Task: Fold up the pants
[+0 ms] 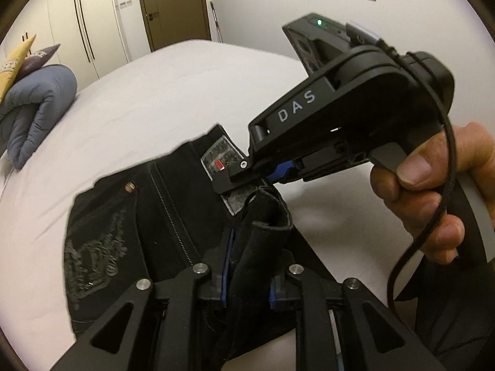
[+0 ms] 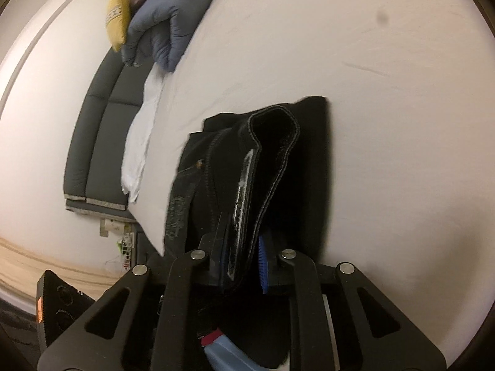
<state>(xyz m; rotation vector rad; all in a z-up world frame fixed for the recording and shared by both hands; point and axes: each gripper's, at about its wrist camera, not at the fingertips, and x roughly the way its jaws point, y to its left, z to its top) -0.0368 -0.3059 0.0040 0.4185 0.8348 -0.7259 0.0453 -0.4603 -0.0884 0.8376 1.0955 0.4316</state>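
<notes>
Black pants (image 1: 133, 216) with an embroidered back pocket and a waist patch lie partly on the white bed (image 1: 170, 92). My left gripper (image 1: 249, 275) is shut on a rolled black hem or waistband edge of the pants. The right gripper (image 1: 247, 176), held in a hand, is seen in the left wrist view pinching the pants near the patch. In the right wrist view my right gripper (image 2: 244, 266) is shut on a folded edge of the pants (image 2: 272, 160), lifted above the bed (image 2: 386, 92).
A folded blue-grey duvet (image 1: 34, 108) and yellow and purple cushions (image 2: 119, 15) sit at the head of the bed. A dark padded headboard (image 2: 99, 136) runs beside it. Wardrobe doors (image 1: 83, 31) and a brown door (image 1: 173, 3) stand beyond.
</notes>
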